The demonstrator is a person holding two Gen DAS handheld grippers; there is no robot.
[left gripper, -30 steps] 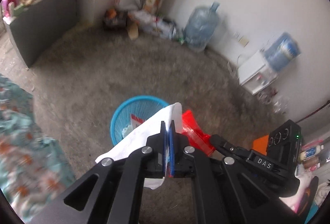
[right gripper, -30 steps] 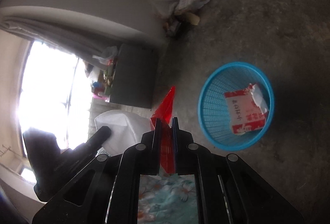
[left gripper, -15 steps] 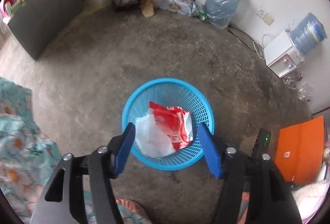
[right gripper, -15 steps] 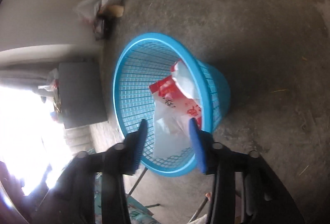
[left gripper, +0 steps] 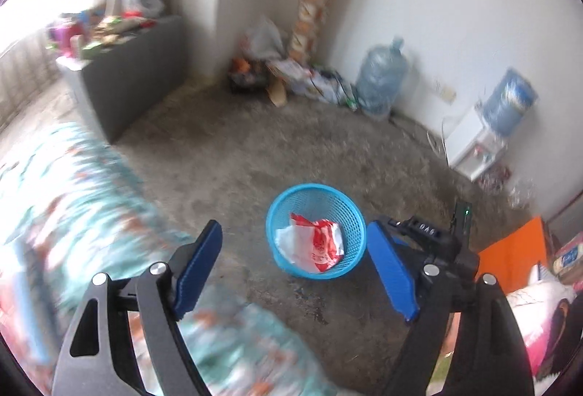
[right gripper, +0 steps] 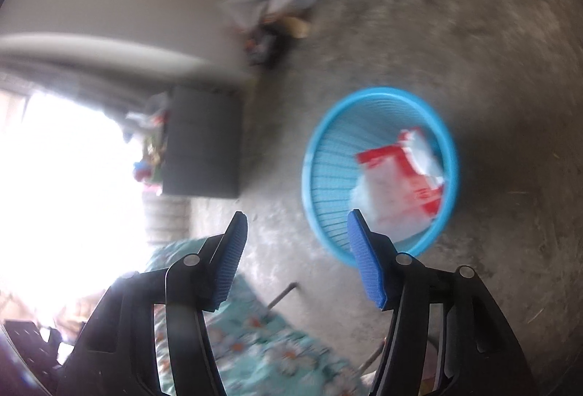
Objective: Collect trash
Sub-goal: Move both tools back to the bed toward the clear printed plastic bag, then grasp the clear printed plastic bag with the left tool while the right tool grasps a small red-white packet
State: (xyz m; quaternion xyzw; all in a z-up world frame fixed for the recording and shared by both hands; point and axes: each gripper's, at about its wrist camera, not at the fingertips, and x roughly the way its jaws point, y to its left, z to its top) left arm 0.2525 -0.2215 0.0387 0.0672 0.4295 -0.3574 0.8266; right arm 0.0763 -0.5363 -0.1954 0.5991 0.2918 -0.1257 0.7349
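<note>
A: Starting left, what's near the basket [left gripper: 315, 210]?

B: Flowered bedding [left gripper: 91, 213] to its left. The left gripper [left gripper: 295, 268] hangs over the floor beside the basket; its jaws have just been opening and stand spread with nothing between them.

A: And the trash?

B: A white wrapper [left gripper: 288, 239] and a red-and-white packet [left gripper: 322, 243] lie inside the basket.

A: The right gripper [right gripper: 297, 255]?

B: Also just been opening, released and empty, its right finger [right gripper: 366, 259] in front of the basket's rim.

A: What's left?

B: I'd judge this drop done. More litter [left gripper: 291, 75] sits far behind the basket, by the wall.
</note>
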